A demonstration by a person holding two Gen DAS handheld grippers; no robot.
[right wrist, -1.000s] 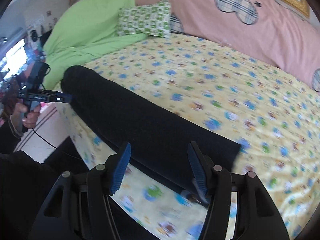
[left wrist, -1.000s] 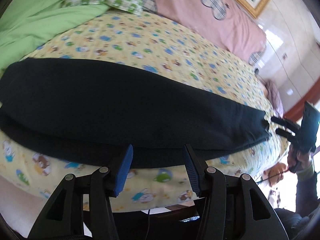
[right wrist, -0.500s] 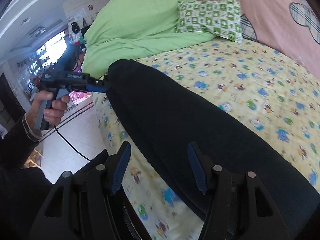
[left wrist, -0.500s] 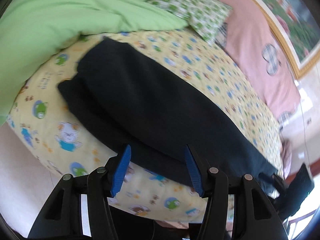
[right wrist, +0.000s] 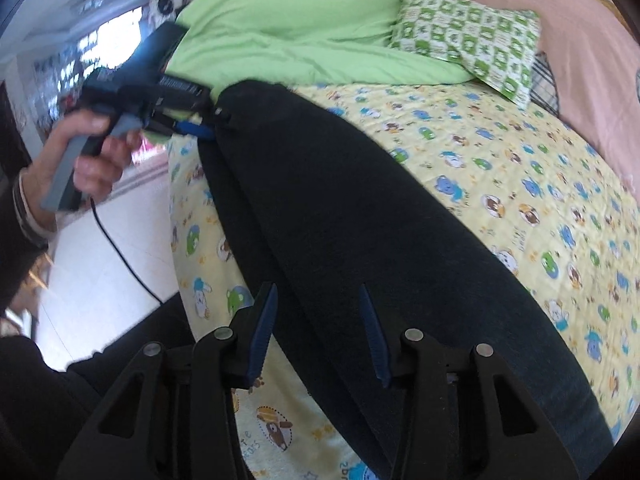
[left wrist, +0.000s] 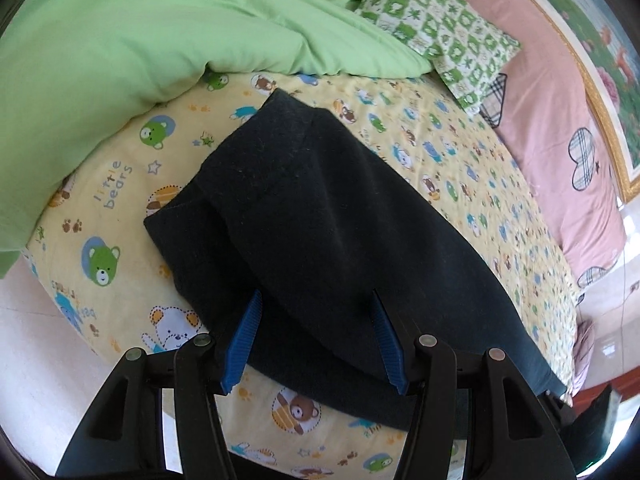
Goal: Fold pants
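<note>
With both sets of jaws spread and empty, the left gripper (left wrist: pixel 316 336) has been swung to one end of the pants (left wrist: pixel 328 220) on the bed sheet (left wrist: pixel 472 168) and the right gripper (right wrist: pixel 318 332) brought low over them, apparently readying the next fold.

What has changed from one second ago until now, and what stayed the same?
The left gripper swung toward the waist end of the pants, near the green blanket. The right gripper turned along the pants toward it. Nothing was gripped or released. Both stayed open; the pants stayed folded lengthwise on the sheet.
</note>
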